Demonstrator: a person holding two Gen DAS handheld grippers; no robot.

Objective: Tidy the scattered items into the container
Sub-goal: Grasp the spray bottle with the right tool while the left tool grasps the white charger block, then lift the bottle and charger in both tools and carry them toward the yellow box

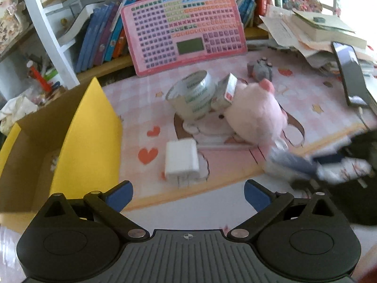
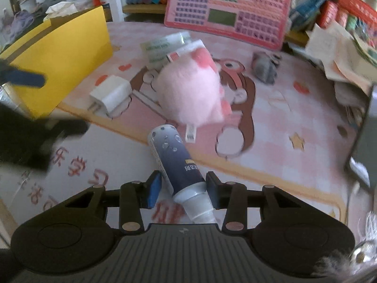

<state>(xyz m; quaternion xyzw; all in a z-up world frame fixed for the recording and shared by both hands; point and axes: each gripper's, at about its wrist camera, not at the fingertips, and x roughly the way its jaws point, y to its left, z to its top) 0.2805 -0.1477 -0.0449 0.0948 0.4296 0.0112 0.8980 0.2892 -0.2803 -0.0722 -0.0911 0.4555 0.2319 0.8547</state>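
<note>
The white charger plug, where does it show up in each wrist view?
Left wrist view: the white charger plug lies low and centre, just ahead of the open left tool.
Right wrist view: the plug lies left of centre, prongs toward the camera.
Shared landmark: the pink plush toy.

One yellow-sided cardboard box (image 1: pixel 89 141) is sitting at the left. Scattered on the mat, we're looking at one white charger plug (image 1: pixel 181 162) lying near, one roll of clear tape (image 1: pixel 190 94) and one small carton (image 1: pixel 223 92) sitting farther off, one pink plush toy (image 2: pixel 190 94) lying mid-mat, one dark tube (image 2: pixel 174 158) lying nearest, and one small grey toy (image 2: pixel 265 67) sitting far right.
</note>
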